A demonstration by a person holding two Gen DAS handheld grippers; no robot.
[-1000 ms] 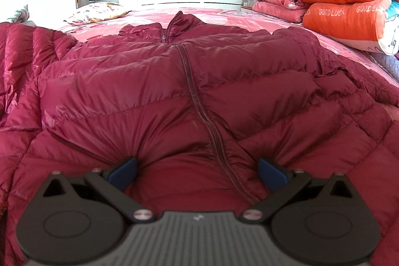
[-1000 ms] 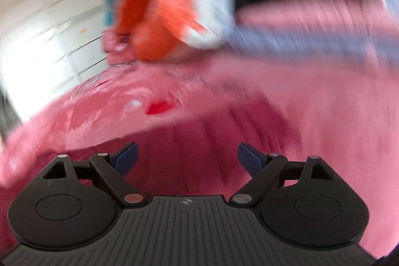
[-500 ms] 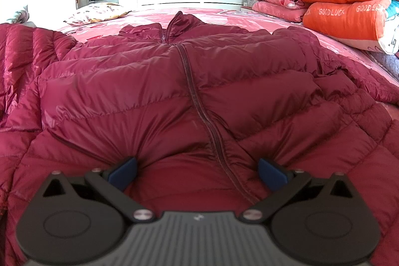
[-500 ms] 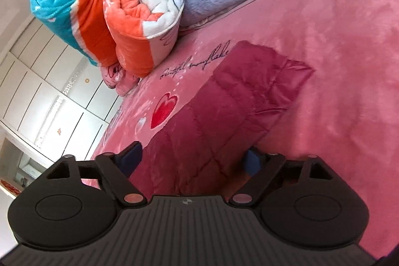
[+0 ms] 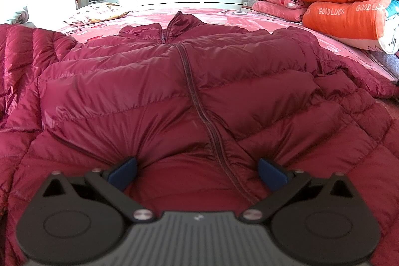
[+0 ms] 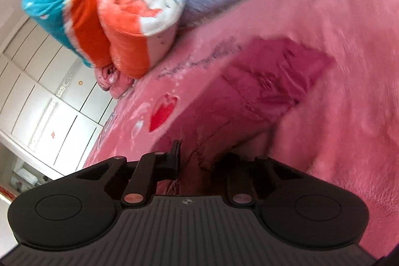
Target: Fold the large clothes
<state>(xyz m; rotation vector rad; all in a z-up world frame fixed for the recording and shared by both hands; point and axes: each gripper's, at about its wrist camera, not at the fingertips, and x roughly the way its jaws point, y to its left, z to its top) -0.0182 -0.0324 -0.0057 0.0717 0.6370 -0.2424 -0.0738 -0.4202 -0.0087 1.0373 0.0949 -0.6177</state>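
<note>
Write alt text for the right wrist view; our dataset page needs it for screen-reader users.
The right gripper is closing its jaws on the dark red sleeve of a puffer jacket, which stretches away across a pink bedspread. A rolled teal, orange and white blanket lies beyond it, with white cabinets at the left; the picture is tilted and slightly blurred.

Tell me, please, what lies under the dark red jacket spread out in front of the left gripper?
A pink bedspread shows past the jacket at its collar and to the right of it, so the jacket lies on that. What is directly beneath its body is covered.
</note>
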